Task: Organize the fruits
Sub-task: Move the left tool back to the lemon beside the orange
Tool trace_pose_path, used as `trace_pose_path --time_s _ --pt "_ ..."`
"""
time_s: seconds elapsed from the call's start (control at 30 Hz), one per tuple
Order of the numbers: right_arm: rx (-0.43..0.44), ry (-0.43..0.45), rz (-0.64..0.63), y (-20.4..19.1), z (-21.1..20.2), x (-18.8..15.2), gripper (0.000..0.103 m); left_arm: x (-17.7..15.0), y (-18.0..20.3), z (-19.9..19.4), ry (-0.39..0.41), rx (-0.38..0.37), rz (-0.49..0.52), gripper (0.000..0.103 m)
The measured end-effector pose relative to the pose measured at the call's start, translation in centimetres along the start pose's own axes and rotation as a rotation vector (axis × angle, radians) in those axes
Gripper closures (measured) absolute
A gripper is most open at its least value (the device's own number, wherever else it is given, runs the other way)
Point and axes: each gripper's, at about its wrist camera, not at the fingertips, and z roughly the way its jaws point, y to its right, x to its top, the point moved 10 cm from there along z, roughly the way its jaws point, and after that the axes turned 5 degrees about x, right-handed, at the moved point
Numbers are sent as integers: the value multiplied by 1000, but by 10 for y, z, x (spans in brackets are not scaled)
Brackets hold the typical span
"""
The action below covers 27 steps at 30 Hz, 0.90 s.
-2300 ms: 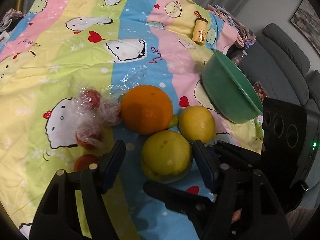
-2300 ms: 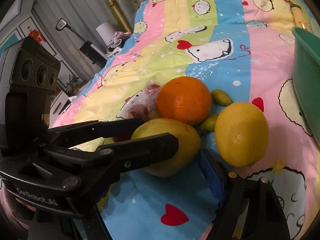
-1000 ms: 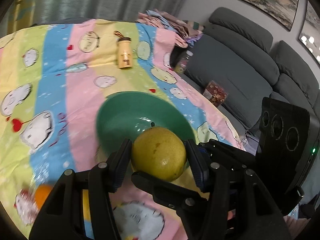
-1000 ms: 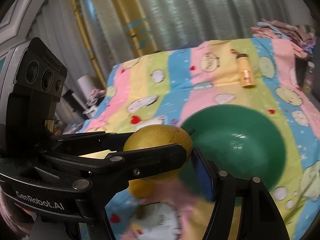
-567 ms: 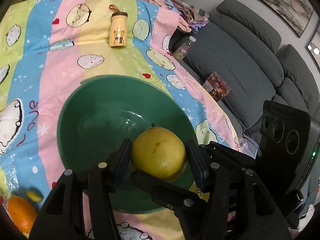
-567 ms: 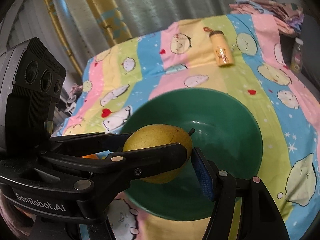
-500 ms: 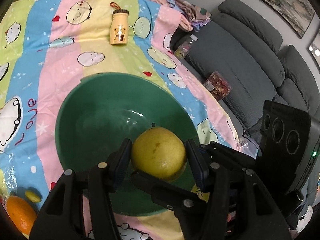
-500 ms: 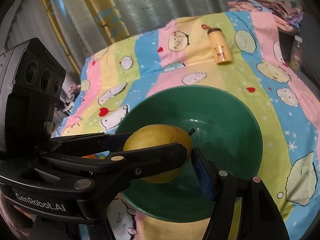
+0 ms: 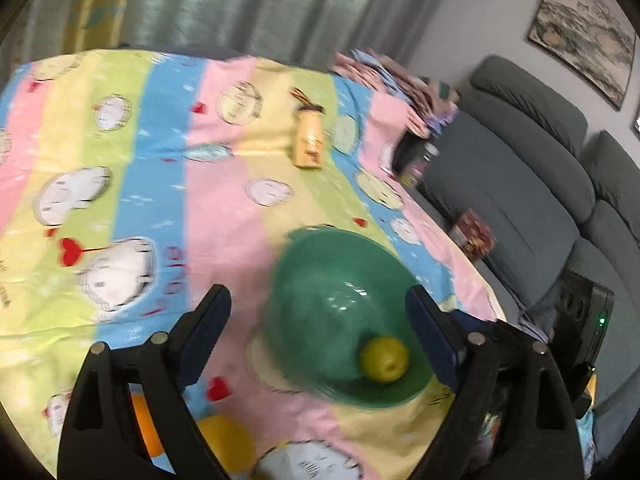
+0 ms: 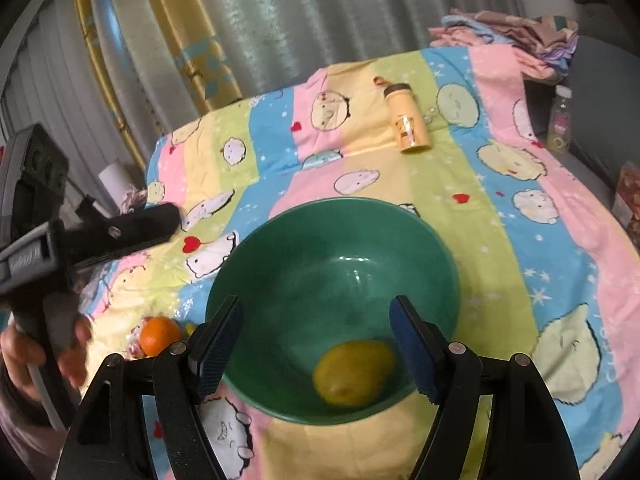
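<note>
A large yellow-green fruit (image 10: 354, 372) lies loose in the bottom of the green bowl (image 10: 320, 248) on the striped cartoon cloth. My right gripper (image 10: 314, 320) hovers over the bowl's near rim; its jaws are opening and the pads touch nothing. My left gripper (image 9: 316, 308) is also opening, wide apart and empty, with the bowl (image 9: 320, 280) and the fruit (image 9: 384, 360) below and to its right. In the right wrist view the left gripper (image 10: 160, 224) is off to the left, held by a hand (image 10: 24, 352). An orange (image 10: 160, 334) and a lemon (image 9: 228, 452) lie left of the bowl.
A small yellow bottle (image 10: 408, 128) lies on the far part of the cloth. Folded clothes (image 10: 508, 36) and a clear bottle (image 10: 560, 120) sit at the far right edge. A grey sofa (image 9: 520, 184) with a snack box (image 9: 472, 236) runs along the right; curtains hang behind.
The yellow-green fruit has left the left gripper's pads and now lies in the bowl. The left gripper opened wide and drew away to the left. The right jaws widened.
</note>
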Motion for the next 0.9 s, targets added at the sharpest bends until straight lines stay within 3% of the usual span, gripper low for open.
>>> trace_pose_path --time_s 0.23,0.6,0.9 --pt "38 15 -36 -22 -19 -17 27 -30 -58 -43 25 121 -56 14" --pt "163 -50 -144 -89 -17 -53 27 -96 -124 -79 -3 184 -208 14" --pt "222 -137 -198 -128 7 -89 27 -142 -139 -82 -50 203 -241 14"
